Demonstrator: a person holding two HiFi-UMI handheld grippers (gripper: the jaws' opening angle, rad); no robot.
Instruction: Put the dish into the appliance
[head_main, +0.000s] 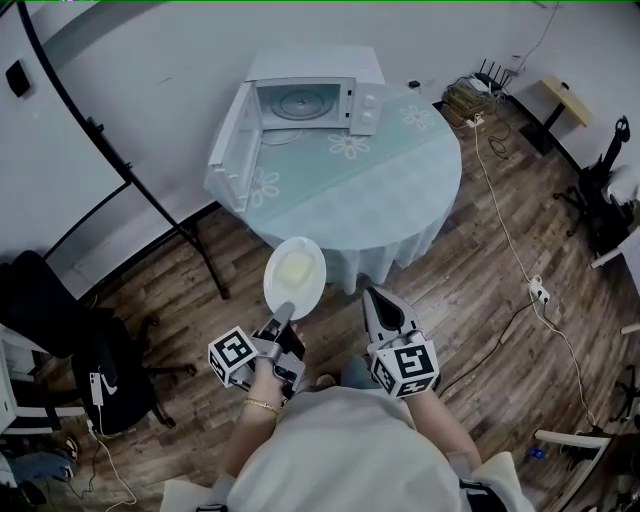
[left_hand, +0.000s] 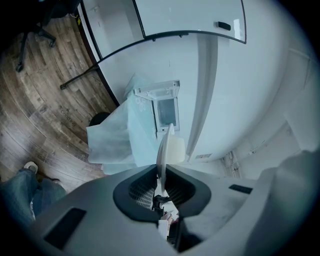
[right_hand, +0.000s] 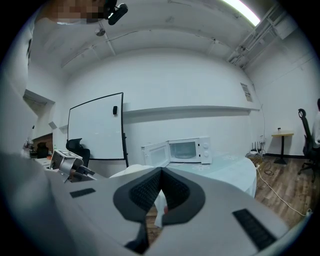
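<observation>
A white plate (head_main: 294, 277) with a pale yellow portion of food on it hangs over the floor, just short of the round table (head_main: 400, 170). My left gripper (head_main: 282, 312) is shut on the plate's near rim. In the left gripper view the plate (left_hand: 164, 150) stands edge-on between the pads. The white microwave (head_main: 310, 100) sits at the table's far side against the wall. Its door (head_main: 232, 150) is swung wide to the left and the glass turntable shows inside. My right gripper (head_main: 378, 297) is beside the plate, shut and holding nothing. In the right gripper view the microwave (right_hand: 187, 150) stands straight ahead.
A pale blue flowered cloth covers the table. A black whiteboard stand (head_main: 150, 200) has its legs on the floor left of the table. A black office chair (head_main: 60, 340) is at my left. Cables and a power strip (head_main: 538, 292) lie on the wooden floor to the right.
</observation>
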